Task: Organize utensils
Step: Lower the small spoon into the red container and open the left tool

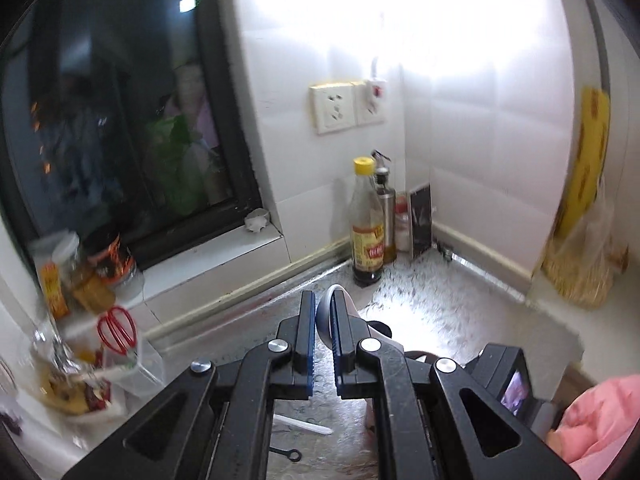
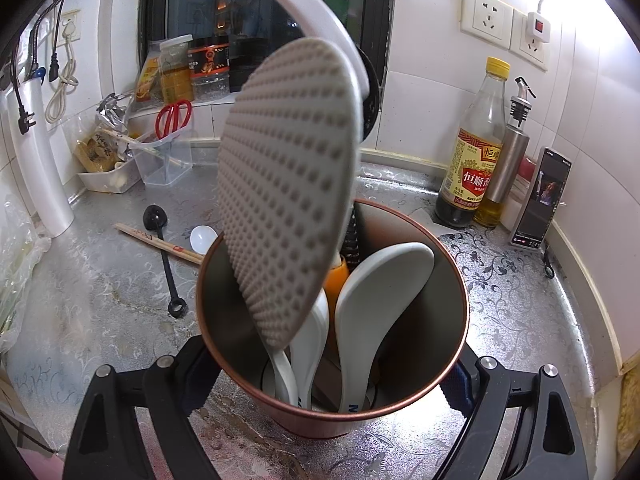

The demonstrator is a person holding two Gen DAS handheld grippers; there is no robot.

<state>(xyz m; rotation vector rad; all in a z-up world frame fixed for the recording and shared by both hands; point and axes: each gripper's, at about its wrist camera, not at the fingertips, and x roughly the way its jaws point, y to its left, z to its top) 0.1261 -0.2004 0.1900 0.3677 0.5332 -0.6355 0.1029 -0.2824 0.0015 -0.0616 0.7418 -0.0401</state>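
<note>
My right gripper (image 2: 332,380) is shut on a copper-coloured utensil cup (image 2: 420,360), one finger on each side of it. The cup holds white spoons (image 2: 380,300) and an orange-handled tool (image 2: 338,276). A grey dimpled rice paddle (image 2: 288,184) with a white handle hangs head-down into the cup. My left gripper (image 1: 323,320) is shut on that paddle's handle (image 1: 326,308), above the counter. A black measuring spoon (image 2: 164,248), wooden chopsticks (image 2: 160,242) and a small white spoon (image 2: 202,236) lie on the counter left of the cup.
A vinegar bottle (image 2: 476,152), a steel oil dispenser (image 2: 508,160) and a propped phone (image 2: 540,196) stand in the back right corner. Clear tubs with red scissors (image 2: 172,116) and jars sit by the window sill at the back left. Wall sockets (image 2: 486,16) are above.
</note>
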